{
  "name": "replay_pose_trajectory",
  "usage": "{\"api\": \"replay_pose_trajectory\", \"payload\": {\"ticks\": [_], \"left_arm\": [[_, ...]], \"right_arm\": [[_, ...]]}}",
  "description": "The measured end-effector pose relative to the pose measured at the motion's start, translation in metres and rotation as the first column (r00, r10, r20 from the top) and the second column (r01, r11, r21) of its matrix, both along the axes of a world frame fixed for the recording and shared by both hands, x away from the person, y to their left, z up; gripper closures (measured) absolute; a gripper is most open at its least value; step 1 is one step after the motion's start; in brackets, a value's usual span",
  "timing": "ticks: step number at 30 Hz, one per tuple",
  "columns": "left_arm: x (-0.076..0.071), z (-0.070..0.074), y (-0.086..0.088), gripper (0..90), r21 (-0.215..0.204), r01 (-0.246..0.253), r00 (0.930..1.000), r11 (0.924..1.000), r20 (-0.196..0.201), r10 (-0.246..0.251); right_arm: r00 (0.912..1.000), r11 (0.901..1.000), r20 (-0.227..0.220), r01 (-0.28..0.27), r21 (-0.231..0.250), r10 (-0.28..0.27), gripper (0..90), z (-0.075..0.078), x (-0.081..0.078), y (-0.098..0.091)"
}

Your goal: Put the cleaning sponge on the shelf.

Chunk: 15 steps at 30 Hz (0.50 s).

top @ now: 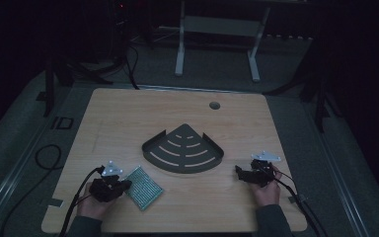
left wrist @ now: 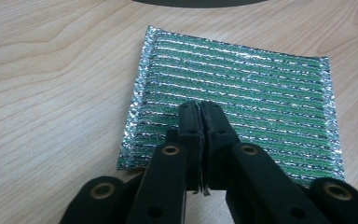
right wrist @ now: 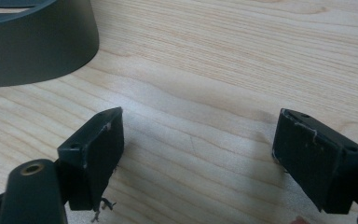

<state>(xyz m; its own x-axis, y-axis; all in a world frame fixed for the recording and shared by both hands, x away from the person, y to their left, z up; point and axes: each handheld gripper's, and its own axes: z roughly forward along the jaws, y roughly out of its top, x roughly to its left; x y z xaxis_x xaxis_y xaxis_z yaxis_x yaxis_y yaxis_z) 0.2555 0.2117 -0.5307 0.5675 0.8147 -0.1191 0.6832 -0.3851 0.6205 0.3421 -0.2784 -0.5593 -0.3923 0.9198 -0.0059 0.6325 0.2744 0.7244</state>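
Observation:
A green pad with silver foil stripes [top: 144, 187] lies flat on the wooden table [top: 128, 118], near its front left. My left gripper [top: 127, 185] sits at the pad's left edge. In the left gripper view its jaws are pressed together, and the left gripper [left wrist: 200, 106] tips over the middle of the pad [left wrist: 261, 88] with nothing seen between them. My right gripper [top: 238, 171] rests at the front right, jaws wide apart. In the right gripper view the right gripper [right wrist: 198, 126] is over bare wood.
A dark fan-shaped tray [top: 150, 148] with curved slots lies in the middle of the table; its wall [right wrist: 37, 46] shows at the upper left of the right gripper view. A round cable hole [top: 214, 105] is at the far edge. Cables trail off the front corners.

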Motion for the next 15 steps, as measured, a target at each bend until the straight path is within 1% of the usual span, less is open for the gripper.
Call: {"api": "replay_pose_trajectory", "payload": {"ticks": [3, 9, 15], "left_arm": [[0.001, 0.000, 0.000, 89.2, 0.006, -0.009, 1.0000, 0.9999, 0.004, 0.009], [0.006, 0.001, 0.003, 89.5, 0.043, -0.038, 0.9992, 0.9984, 0.015, 0.037], [0.013, 0.000, 0.008, 89.4, 0.046, -0.063, 0.9979, 0.9970, 0.018, 0.062]], "right_arm": [[1.0000, 1.0000, 0.000, 0.000, 0.000, 0.000, 16.1, 0.000, 0.000, 0.000], [1.0000, 1.0000, 0.000, 0.000, 0.000, 0.000, 16.1, 0.000, 0.000, 0.000], [1.0000, 1.0000, 0.000, -0.001, 0.000, 0.001, 16.0, 0.000, 0.000, 0.000]]}}
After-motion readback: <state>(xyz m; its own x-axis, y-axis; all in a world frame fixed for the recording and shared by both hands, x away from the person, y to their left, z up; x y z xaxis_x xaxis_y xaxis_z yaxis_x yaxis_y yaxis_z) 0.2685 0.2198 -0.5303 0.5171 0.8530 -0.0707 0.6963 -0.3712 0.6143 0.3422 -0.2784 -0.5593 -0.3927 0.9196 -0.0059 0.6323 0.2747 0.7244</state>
